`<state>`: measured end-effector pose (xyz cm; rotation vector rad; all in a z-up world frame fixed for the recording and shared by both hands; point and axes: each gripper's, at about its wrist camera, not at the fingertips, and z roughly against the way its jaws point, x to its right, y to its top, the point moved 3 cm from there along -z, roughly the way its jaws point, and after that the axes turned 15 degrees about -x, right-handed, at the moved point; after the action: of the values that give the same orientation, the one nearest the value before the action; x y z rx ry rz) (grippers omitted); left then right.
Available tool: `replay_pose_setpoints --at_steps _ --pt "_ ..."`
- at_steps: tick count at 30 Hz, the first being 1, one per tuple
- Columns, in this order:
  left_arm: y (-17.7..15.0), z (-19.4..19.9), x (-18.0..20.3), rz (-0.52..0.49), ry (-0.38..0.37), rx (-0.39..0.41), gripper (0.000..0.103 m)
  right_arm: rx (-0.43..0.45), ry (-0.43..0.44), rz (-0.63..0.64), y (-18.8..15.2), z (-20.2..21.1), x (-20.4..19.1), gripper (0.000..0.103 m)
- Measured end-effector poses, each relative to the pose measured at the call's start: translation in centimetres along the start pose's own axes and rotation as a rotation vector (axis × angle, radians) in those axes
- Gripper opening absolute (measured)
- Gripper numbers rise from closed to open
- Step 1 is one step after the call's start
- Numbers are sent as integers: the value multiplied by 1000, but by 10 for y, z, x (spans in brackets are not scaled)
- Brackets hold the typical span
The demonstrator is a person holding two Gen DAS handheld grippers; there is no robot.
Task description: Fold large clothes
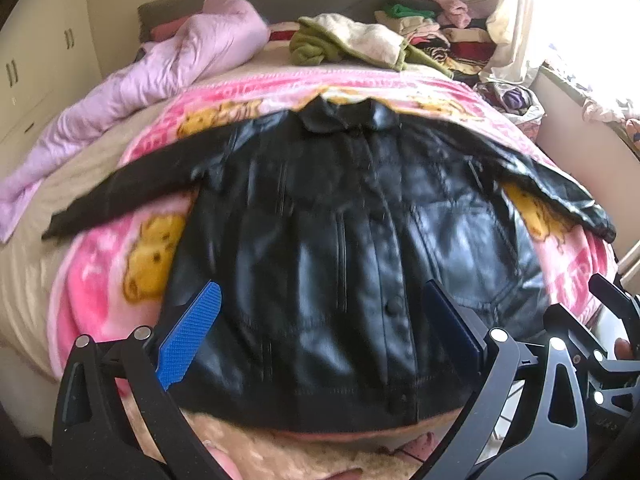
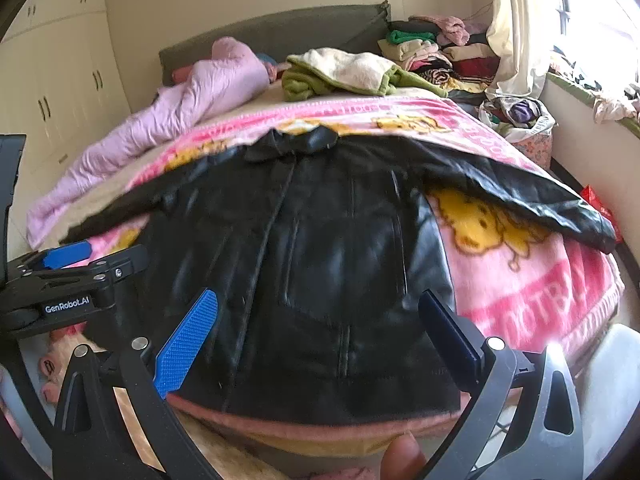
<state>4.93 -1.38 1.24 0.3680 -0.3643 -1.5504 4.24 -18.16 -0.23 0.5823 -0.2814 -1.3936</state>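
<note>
A: Where do the tools sit?

B: The left gripper (image 1: 320, 332) hangs over the near hem of the black leather jacket (image 1: 340, 240), fingers spread wide, nothing between them. The right gripper (image 2: 320, 336) does the same from its own side, blue pads (image 2: 188, 340) well apart and gripping nothing. In the right wrist view the left gripper shows at 9 o'clock, level with the bed edge.

A: And the jacket?

B: Laid flat, front up and buttoned, hem toward the cameras, collar (image 1: 348, 114) at 12 o'clock. One sleeve (image 1: 120, 192) runs out to 9 o'clock, the other sleeve (image 1: 560, 196) to 3 o'clock.

A: What is under it?

B: A pink blanket (image 2: 532, 288) with yellow bears on it, spread over the bed (image 1: 24, 280). Farther back, a lilac quilt (image 1: 160, 76) lies bunched at 10 o'clock, a green and cream throw (image 1: 352, 42) at 12, and a stack of folded clothes (image 2: 436, 52) at 1 o'clock by the headboard (image 2: 280, 32).

A: The room?

B: Cream wardrobe doors (image 2: 68, 92) at 9 o'clock, and a bright window (image 2: 600, 8) with a pale curtain (image 2: 516, 28) at 2 o'clock.
</note>
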Motion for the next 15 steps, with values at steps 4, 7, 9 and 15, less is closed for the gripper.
replay_pose_setpoints --at_steps 4,7,9,15 --pt "32 11 -2 1 -24 35 94 32 -2 -20 25 7 7 99" --pt "58 13 -4 14 -30 50 94 56 -15 -38 43 13 14 99" --pt "72 12 -5 15 -21 55 94 68 -32 -42 53 15 19 99" --pt "113 12 -7 37 20 78 94 82 -55 -92 80 15 44 99"
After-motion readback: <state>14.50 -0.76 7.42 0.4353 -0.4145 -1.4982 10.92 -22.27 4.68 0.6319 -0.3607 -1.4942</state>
